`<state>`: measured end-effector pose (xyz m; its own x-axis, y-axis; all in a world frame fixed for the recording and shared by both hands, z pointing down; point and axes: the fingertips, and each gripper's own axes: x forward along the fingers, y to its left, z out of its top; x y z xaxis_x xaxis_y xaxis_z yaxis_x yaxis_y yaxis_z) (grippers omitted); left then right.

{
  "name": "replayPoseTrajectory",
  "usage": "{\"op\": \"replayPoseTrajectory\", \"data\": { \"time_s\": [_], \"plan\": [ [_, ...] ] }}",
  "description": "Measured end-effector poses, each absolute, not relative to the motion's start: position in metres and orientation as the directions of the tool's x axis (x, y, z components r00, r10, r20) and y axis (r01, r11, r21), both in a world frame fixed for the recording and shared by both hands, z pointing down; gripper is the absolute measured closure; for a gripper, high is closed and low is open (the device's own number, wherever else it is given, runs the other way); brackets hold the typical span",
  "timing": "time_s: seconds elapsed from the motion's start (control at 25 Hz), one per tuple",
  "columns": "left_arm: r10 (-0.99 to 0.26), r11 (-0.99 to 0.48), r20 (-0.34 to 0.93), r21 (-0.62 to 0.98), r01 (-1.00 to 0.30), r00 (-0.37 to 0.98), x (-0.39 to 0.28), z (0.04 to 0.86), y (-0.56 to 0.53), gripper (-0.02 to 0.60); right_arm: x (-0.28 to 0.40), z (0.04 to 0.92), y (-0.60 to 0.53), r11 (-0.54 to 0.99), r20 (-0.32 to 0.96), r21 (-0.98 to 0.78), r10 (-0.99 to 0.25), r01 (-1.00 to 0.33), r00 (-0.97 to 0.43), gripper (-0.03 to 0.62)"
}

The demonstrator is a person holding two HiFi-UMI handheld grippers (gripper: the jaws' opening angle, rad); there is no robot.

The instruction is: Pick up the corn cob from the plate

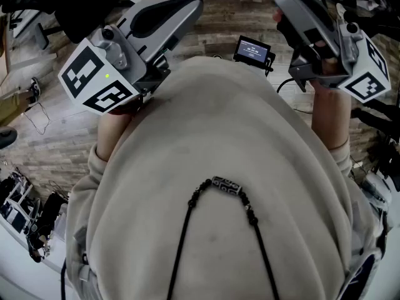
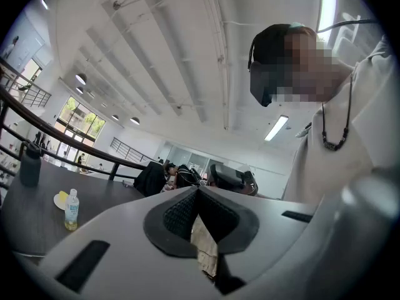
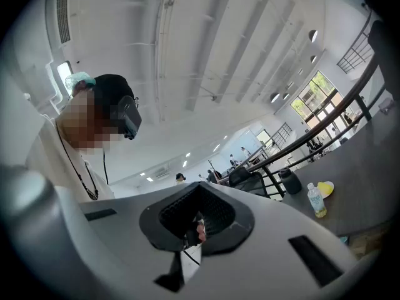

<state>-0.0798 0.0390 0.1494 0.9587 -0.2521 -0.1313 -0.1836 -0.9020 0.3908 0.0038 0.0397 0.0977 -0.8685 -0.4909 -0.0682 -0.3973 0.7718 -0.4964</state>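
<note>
No corn cob or plate shows clearly. A small yellow thing lies far off on a dark table, too small to identify. In the left gripper view my left gripper has its jaws together, with nothing held. In the right gripper view my right gripper is shut too and holds nothing. Both are held up at chest height, away from the table. The head view shows only their grey bodies and marker cubes, the left cube and the right cube, on either side of a beige sweater.
On the dark table stand a drink bottle and a dark flask, with a railing behind. People sit in the background. A small screen device sits over the wood floor.
</note>
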Motion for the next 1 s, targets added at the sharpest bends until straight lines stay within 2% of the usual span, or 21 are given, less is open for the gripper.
{"op": "replayPoseTrajectory", "data": {
  "time_s": [0.52, 1.0],
  "plan": [
    [-0.264, -0.889, -0.119, 0.415, -0.193, 0.957, -0.068, 0.154, 0.016, 0.581, 0.021, 0.102, 0.02, 0.744, -0.079, -0.535, -0.515, -0.399, -0.854, 0.579],
    [-0.249, -0.881, -0.051, 0.428, -0.204, 0.967, -0.04, 0.175, -0.015, 0.581, 0.05, 0.129, -0.017, 0.713, -0.072, -0.579, -0.528, -0.396, -0.846, 0.579]
  ]
}}
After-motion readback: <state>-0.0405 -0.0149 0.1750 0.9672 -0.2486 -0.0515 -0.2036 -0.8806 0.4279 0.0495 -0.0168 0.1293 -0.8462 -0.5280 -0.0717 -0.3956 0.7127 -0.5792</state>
